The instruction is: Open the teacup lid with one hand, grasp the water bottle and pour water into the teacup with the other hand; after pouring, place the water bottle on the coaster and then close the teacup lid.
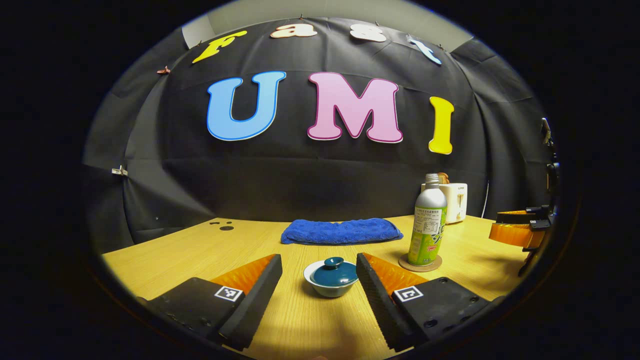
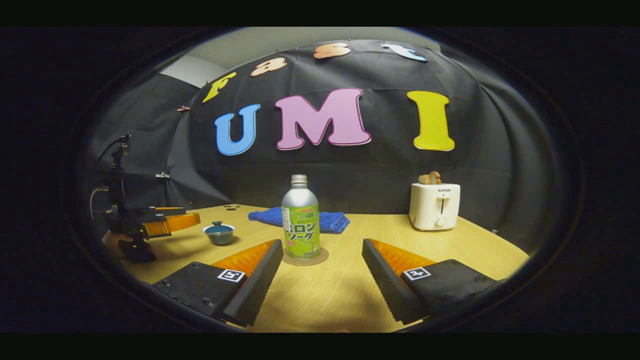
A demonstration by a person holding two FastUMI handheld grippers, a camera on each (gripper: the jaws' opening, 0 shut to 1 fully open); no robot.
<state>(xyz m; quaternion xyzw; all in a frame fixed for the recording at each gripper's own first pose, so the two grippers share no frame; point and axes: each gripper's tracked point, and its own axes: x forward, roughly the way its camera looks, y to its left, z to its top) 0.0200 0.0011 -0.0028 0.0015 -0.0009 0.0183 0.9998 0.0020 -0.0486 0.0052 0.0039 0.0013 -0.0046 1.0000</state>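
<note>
**Both grippers wide, nothing held, cup lidded, bottle on coaster**

Your left gripper (image 1: 319, 280) sits low over the table (image 1: 200, 250), level, aimed straight at the cup (image 1: 331, 284). Jaws are wide, holding nothing. The cup sits on the table between the 2 fingers and just ahead of their tips, touching neither. In the right gripper view the same gripper (image 2: 192, 220) shows at the far left, held by your hand (image 2: 114, 244), fingers pointing at the cup (image 2: 219, 233) and stopping just short of it.

Your right gripper (image 2: 322, 272) is also low and level, aimed at the table's middle. Jaws are wide, holding nothing. The bottle (image 2: 300, 225) stands ahead of the left finger's tip, left of the gap's centre, apart from both fingers. In the left gripper view this gripper (image 1: 515, 231) shows at the far right edge, well apart from the bottle (image 1: 428, 222).

The lid (image 1: 334, 270) is on the cup, knob up, sitting flat. The cup is upright.

The bottle is upright, long axis vertical, neck up, no cap seen on the threaded mouth. It stands on the round coaster (image 1: 420, 263), right of the cup and a bit farther back.

A towel (image 1: 341, 231) lies folded behind the cup, long side across the table. A toaster (image 2: 434, 205) stands at the back right, with bread (image 2: 430, 177) in its slots.
</note>
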